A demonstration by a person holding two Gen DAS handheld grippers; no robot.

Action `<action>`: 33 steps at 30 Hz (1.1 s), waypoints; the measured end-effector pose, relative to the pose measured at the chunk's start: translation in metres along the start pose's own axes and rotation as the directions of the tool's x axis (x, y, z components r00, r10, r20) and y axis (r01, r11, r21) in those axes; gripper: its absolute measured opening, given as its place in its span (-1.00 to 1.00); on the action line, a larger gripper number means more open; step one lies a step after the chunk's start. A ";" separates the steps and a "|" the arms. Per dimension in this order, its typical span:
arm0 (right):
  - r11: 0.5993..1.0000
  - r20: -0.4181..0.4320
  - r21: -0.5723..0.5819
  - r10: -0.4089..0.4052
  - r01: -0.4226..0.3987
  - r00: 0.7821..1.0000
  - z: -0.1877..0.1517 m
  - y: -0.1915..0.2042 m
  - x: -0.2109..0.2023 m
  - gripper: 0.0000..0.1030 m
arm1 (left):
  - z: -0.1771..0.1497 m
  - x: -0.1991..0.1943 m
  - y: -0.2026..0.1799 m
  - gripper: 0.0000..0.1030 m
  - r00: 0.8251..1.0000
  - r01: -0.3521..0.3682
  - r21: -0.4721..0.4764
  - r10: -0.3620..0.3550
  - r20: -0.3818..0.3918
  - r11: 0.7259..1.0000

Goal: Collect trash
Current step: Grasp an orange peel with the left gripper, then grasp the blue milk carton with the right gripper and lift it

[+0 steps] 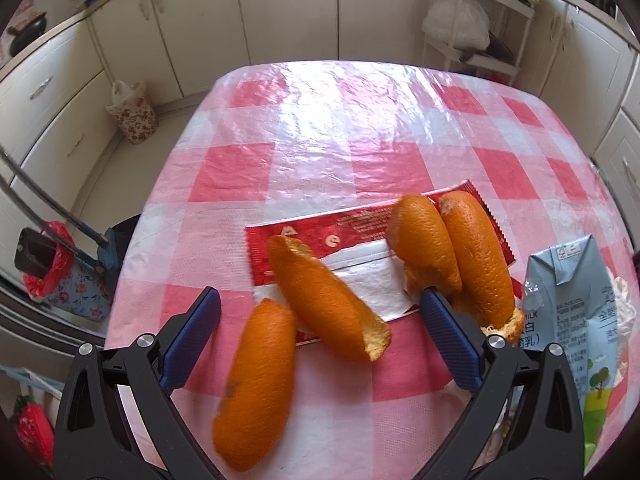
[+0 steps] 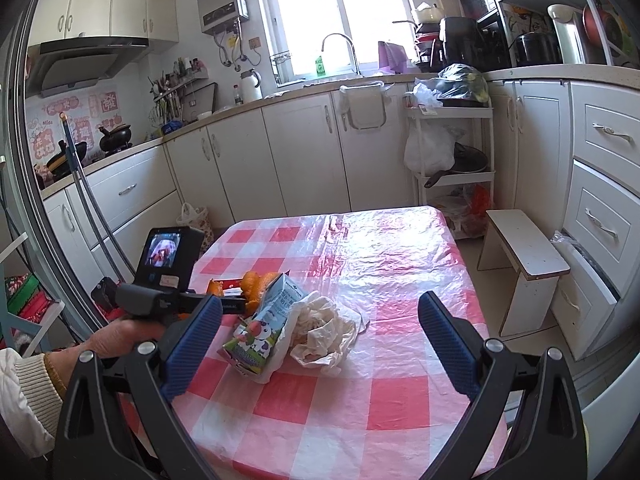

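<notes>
Several orange peels lie on the pink checked tablecloth (image 1: 320, 120). Two peels (image 1: 320, 300) (image 1: 256, 384) sit between the fingers of my open left gripper (image 1: 320, 320). Two more peels (image 1: 476, 256) rest by its right fingertip (image 1: 444, 320). Under them lies a red snack wrapper (image 1: 344, 236) with a white inside. A crushed blue milk carton (image 1: 576, 304) stands at the right. In the right wrist view my right gripper (image 2: 320, 340) hangs open above the table, behind the milk carton (image 2: 260, 328) and a crumpled white tissue (image 2: 324, 328). The peels (image 2: 256, 280) show beyond the carton.
A hand (image 2: 116, 336) holds the left gripper at the table's left edge. On the floor stand a floral bin with a white bag (image 1: 134, 114) and a bin with a red bag (image 1: 44, 264). A white stool (image 2: 524, 264) and a shelf cart (image 2: 452, 160) stand to the right.
</notes>
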State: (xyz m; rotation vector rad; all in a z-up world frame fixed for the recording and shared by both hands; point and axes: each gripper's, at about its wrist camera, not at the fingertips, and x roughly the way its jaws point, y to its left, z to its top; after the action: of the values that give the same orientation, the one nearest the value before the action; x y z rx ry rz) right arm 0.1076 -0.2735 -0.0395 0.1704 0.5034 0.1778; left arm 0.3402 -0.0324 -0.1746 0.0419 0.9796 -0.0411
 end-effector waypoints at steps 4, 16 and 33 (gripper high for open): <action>1.000 -0.023 -0.007 0.012 -0.012 1.000 -0.001 -0.001 0.005 0.83 | -0.017 -0.058 0.032 0.74 0.974 0.139 -0.023 -0.132 0.184 0.990; 0.981 -0.162 -0.113 0.140 -0.160 0.977 -0.016 0.037 0.029 0.83 | -0.067 -0.053 0.057 0.26 0.978 0.181 -0.038 -0.176 0.112 0.983; 0.968 -0.235 -0.072 0.217 -0.239 0.948 0.015 0.059 0.076 0.83 | -0.105 -0.084 0.079 -0.74 0.937 0.277 -0.117 -0.242 0.251 0.954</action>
State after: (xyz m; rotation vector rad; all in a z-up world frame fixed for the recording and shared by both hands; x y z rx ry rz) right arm 0.1730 -0.2019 -0.0495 0.1108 0.6999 0.4523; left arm 0.2106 0.0539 -0.1621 -0.2286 0.7437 -0.2115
